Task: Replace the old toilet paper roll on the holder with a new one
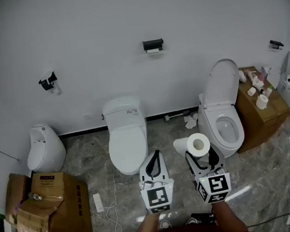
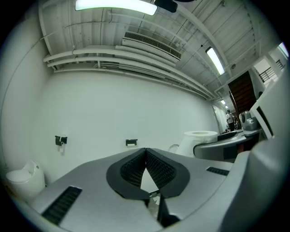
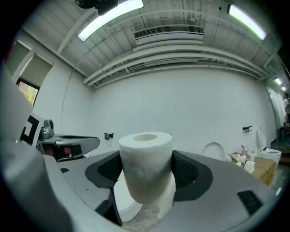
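Observation:
The black wall holder with a thin white old roll under it hangs above the middle toilet; it also shows small in the left gripper view. My right gripper is shut on a full white toilet paper roll, which stands upright between the pads with its core hole up. A second white shape shows under the roll. My left gripper is beside it, shut and empty. Both point level at the wall, well short of the holder.
A toilet with raised lid stands at right, beside a cardboard box with small bottles. A small white toilet and flattened boxes are at left. Other black wall fittings hang on the wall. A cable lies on the floor.

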Demonstrator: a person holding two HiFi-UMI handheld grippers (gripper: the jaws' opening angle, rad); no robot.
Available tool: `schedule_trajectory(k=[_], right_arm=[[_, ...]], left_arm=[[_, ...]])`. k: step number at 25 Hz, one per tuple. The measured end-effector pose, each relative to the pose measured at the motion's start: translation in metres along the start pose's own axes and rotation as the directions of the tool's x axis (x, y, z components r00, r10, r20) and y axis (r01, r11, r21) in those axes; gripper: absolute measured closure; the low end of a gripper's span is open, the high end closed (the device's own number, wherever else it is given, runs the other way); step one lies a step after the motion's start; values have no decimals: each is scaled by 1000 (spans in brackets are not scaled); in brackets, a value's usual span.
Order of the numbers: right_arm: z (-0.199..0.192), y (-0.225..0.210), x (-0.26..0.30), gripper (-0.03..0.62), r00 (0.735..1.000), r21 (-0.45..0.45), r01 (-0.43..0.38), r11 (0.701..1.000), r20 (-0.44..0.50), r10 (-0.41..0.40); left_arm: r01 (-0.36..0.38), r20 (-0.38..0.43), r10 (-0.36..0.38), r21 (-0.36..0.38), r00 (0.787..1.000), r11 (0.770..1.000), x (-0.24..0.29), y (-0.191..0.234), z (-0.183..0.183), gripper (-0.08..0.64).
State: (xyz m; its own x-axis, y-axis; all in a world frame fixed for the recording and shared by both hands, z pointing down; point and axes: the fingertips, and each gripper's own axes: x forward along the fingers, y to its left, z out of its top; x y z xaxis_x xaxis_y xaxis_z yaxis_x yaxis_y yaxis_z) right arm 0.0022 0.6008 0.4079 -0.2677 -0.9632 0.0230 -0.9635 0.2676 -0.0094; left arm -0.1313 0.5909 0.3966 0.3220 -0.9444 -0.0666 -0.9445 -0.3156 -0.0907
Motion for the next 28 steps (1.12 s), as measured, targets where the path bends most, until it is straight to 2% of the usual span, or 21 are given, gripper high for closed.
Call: schedule_trajectory(k=[8, 15, 20, 25, 28], right_arm=[[-8, -23, -12, 244, 1000, -4, -8, 1000, -29, 8], [-20, -51, -20, 244, 999, 48, -3, 999, -34, 5], [-30, -73, -27, 244, 999, 74, -12, 997, -42, 15], [-30, -87, -38, 244, 998, 75, -38, 996, -40, 41], [-32, -91, -40, 242, 997, 63, -55, 996, -46, 58]], left_arm=[[2, -17, -2, -33, 1000, 999, 2, -27, -4, 545], [-5, -35, 5, -2, 999, 1000, 3, -50, -11, 545], [-6, -30, 6, -23, 1000, 1000, 7, -79, -10, 545], [-22, -62, 22, 7, 998, 1000, 9, -94, -19, 545], [-42, -55, 42, 10, 998, 999, 11, -96, -18, 545]])
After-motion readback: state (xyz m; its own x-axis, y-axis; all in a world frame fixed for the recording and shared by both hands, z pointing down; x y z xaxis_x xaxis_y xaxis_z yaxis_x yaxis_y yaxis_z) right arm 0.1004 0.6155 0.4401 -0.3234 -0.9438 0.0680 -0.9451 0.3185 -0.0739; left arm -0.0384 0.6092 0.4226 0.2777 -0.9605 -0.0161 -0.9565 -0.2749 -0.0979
